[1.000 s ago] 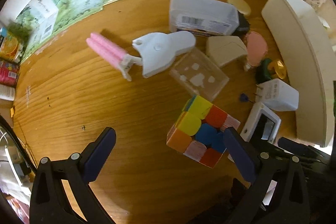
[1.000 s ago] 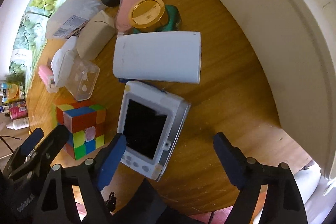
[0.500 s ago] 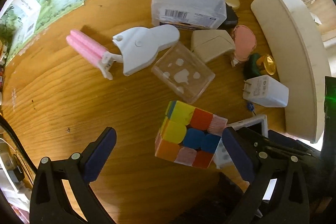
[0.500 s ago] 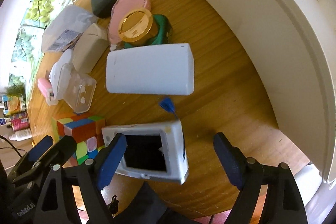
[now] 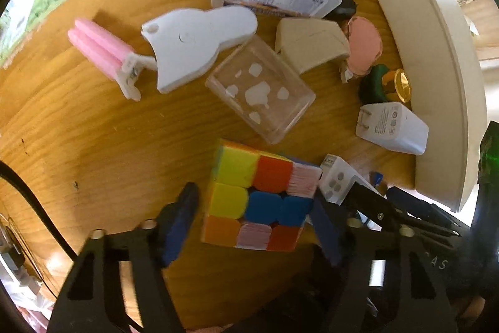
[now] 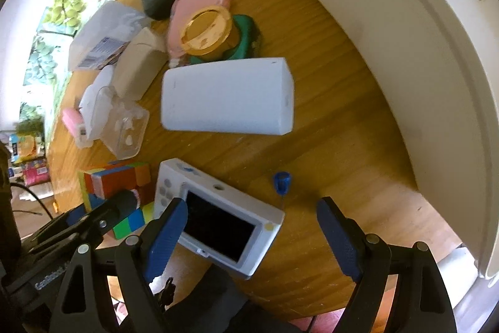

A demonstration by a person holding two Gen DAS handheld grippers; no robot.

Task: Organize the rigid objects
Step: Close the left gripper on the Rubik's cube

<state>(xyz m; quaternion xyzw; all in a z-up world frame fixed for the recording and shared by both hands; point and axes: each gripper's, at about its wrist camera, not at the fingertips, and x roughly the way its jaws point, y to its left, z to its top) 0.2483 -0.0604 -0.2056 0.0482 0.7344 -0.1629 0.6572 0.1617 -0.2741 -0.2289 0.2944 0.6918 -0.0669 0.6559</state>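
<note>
The left gripper (image 5: 252,211) is reaching over the wooden table (image 5: 93,130) with its jaws apart, straddling the colourful puzzle cube (image 5: 259,198), which is sitting squarely between the two pads, the left pad showing a gap. The cube's flat sides are facing the pads, so closing should catch it cleanly. The right gripper (image 6: 252,236), also spread wide and holding nothing, is hovering over the small white camera (image 6: 218,217), whose long axis is running slantwise under its left pad. Camera and cube are lying just beside each other, so the two grippers are crowding. Farther off are sitting a clear box (image 5: 260,89) and white charger (image 5: 393,127).
</note>
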